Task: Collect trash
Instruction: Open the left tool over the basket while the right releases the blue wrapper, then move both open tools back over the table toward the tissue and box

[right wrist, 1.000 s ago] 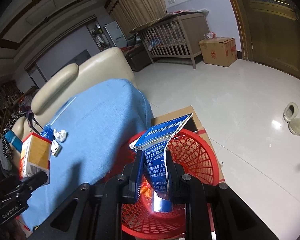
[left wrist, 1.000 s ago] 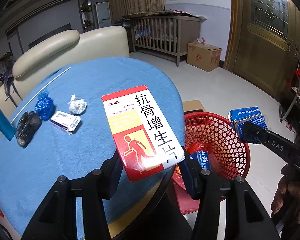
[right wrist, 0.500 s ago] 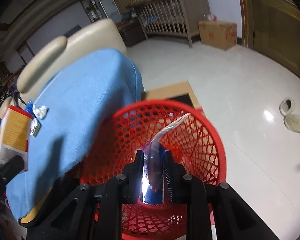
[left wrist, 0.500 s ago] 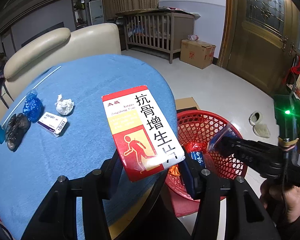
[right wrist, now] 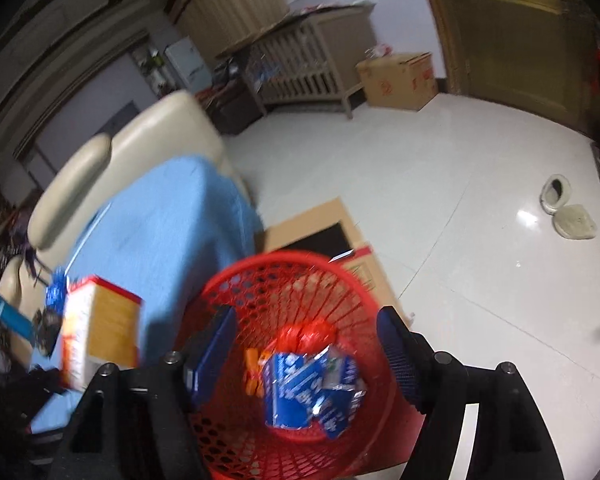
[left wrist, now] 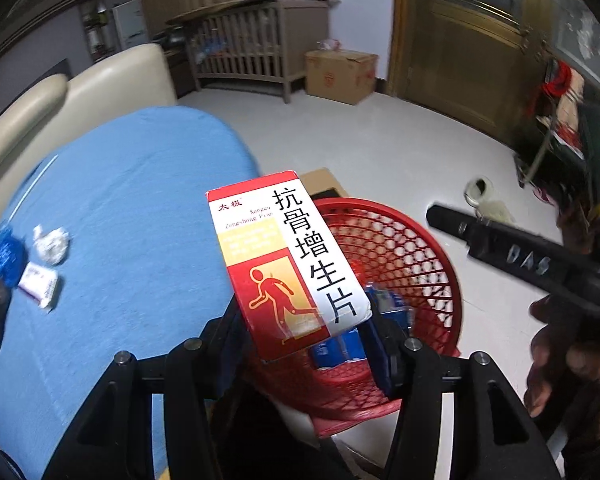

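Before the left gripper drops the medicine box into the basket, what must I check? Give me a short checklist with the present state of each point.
1. Red and white cardboard medicine box clamped in the left gripper: ok.
2. Box fully above the red plastic mesh basket: not ok; it hangs near the rim, partly over the blue tablecloth.
3. Right gripper has let go: ok; its jaws are opening and nothing is between them.
4. Blue crumpled packet lies inside the basket: ok.
5. Right gripper clear of the drop path: not ok; it hangs directly over the basket.
6. Room left in the basket: ok.
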`<state>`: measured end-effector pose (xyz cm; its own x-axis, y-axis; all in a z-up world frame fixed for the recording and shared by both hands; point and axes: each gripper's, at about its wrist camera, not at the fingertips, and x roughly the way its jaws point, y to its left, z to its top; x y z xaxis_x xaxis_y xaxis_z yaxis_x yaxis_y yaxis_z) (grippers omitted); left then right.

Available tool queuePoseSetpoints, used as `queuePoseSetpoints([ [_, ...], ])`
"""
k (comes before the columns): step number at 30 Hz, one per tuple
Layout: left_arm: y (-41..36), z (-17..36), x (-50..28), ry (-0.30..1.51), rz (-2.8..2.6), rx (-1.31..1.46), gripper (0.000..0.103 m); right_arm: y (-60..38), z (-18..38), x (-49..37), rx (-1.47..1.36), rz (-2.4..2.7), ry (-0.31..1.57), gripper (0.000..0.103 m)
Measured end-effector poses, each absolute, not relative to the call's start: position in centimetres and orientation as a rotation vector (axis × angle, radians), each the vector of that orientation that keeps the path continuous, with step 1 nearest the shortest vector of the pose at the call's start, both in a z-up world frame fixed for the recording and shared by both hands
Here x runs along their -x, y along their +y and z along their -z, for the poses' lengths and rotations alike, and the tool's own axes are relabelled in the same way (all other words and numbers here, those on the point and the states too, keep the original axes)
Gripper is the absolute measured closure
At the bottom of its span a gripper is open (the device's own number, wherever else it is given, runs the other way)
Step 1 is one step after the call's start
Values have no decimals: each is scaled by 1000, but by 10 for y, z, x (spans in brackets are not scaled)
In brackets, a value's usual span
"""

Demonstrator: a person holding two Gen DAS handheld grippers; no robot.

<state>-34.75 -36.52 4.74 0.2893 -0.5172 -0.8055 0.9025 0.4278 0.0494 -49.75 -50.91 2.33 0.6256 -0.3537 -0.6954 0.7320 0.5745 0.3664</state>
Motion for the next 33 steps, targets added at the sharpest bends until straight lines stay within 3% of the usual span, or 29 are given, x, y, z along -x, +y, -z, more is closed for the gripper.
queuePoseSetpoints([
  [7,-397,-35,353,824,1028,-626,46,-528,-44,535,-726,782,537,27],
  [10,-406,-33,354,839,1029,-660,34,-529,-51,540,-724,791,525,27],
  [33,-321,-72,317,814,911,-477,34,-458,-92,481,-574,635,531,27],
])
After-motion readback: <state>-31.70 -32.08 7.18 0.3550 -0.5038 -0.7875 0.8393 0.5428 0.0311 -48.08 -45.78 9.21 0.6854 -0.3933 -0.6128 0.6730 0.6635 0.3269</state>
